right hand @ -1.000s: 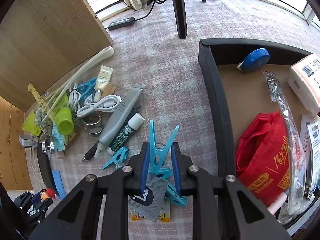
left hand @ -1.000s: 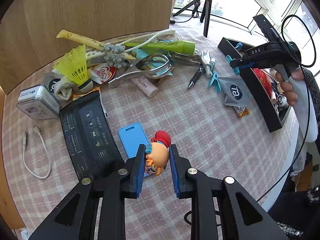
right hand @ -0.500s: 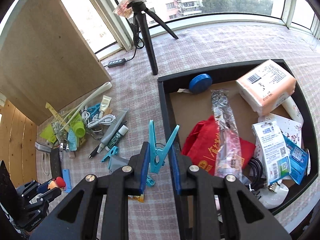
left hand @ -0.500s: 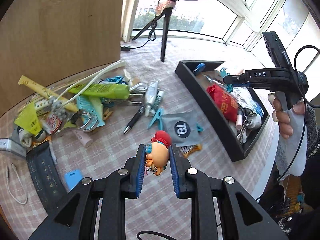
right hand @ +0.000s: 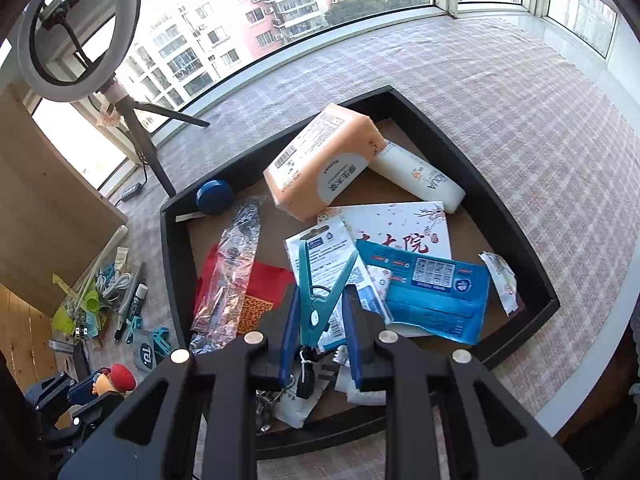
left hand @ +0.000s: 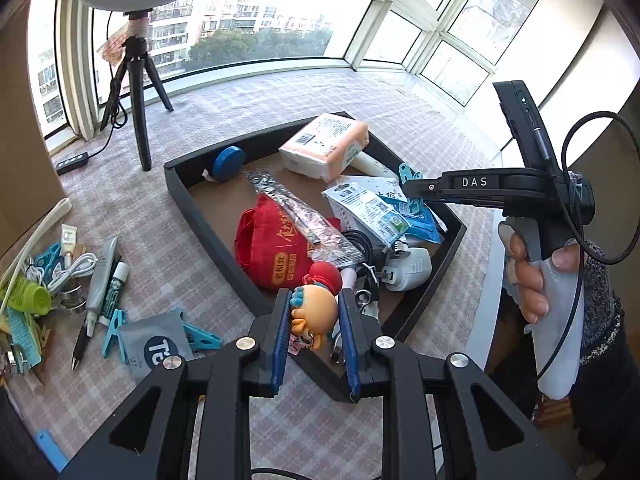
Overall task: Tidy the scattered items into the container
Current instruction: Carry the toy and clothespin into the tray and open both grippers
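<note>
Left wrist view: left gripper (left hand: 314, 330) at lower centre is clamped on one cartoon figurine (left hand: 314, 312) with a red cap, held over the near corner of one black tray (left hand: 200, 216). Right gripper (right hand: 318, 330), lower centre of its own view, pinches one teal clothespin (right hand: 320, 300) above the tray's contents. Tray holds one tissue pack (right hand: 320, 156), one red bag (left hand: 272, 248), one blue tape roll (left hand: 228, 162), one white tube (right hand: 420, 182). Two more teal pegs (left hand: 112, 330) lie lower left beside one grey pouch (left hand: 154, 346).
</note>
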`<state>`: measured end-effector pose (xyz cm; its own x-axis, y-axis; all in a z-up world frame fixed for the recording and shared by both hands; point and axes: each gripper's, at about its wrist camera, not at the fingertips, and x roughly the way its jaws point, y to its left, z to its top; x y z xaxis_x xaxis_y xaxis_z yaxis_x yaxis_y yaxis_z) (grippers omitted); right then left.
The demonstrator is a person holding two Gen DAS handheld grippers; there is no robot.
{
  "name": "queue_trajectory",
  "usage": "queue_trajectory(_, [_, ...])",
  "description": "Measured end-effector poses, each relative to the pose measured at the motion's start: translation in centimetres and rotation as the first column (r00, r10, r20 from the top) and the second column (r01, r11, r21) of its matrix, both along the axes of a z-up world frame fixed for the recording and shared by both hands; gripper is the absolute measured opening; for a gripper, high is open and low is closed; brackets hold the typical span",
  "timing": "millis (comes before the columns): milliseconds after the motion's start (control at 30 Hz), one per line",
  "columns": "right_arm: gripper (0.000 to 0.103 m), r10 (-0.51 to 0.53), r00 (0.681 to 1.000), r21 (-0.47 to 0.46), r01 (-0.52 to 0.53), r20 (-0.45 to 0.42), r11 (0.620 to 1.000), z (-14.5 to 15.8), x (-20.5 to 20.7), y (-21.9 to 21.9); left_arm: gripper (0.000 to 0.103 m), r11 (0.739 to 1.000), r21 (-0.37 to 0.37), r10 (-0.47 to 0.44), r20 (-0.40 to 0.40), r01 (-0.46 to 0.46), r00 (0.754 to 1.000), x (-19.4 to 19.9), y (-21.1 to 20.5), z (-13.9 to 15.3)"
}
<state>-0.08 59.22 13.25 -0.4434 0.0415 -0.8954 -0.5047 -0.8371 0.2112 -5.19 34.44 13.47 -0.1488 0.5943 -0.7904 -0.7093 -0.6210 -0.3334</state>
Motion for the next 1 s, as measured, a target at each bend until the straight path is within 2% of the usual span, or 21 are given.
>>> queue_trajectory(367, [0.021,-0.101,0.995,-0.008,0.101,0.000,0.995,-0.6,3.0,4.9,0.022,0.999,-0.008,-0.054,-0.029,0.054,0.998,0.9,6.8,1.0])
queue_trajectory(567, [0.021,-0.117,0.993,-0.009,0.117,0.006,0.993,-1.1,3.3,5.7,0.022,0.998,-0.023,-0.066,-0.046,0.065,0.997,1.5,9.7,0.9])
queue_trajectory(700, [0.021,-0.109,0.994,0.001,0.109,-0.004,0.994,-0.9,3.0,5.9,0.022,0.999,-0.020,-0.042,-0.067,0.041,0.997,1.5,11.0,1.3])
queue_trajectory(733, [0.023,-0.098,0.995,0.005,0.098,-0.012,0.995,-0.8,2.9,5.9,0.034,0.999,-0.017,-0.029,-0.069,0.028,0.997,1.4,11.2,1.4])
queue_trajectory(767, [0.037,-0.094,0.995,0.011,0.094,-0.010,0.995,-0.7,2.7,5.8,0.063,1.000,-0.019,-0.016,-0.067,0.015,0.998,1.3,11.2,1.4])
queue_trajectory(800, [0.049,-0.096,0.995,0.019,0.096,-0.008,0.995,-0.6,2.7,5.8,0.074,1.000,-0.012,-0.004,-0.067,0.003,0.998,1.2,11.2,1.6])
queue_trajectory(833, [0.067,-0.096,0.995,0.032,0.097,-0.016,0.995,-0.4,2.7,5.7,0.077,1.000,0.001,0.004,-0.078,-0.004,0.997,1.3,11.1,1.8])
queue_trajectory(933, [0.068,-0.091,0.996,0.100,0.093,-0.022,0.991,0.3,2.6,5.2,0.077,1.000,-0.013,-0.001,-0.121,0.000,0.993,1.6,11.0,2.3])
queue_trajectory(1000, [0.068,-0.085,0.996,0.112,0.086,-0.016,0.990,0.4,2.4,5.0,0.077,1.000,-0.027,-0.009,-0.126,0.005,0.992,1.7,10.9,2.3])
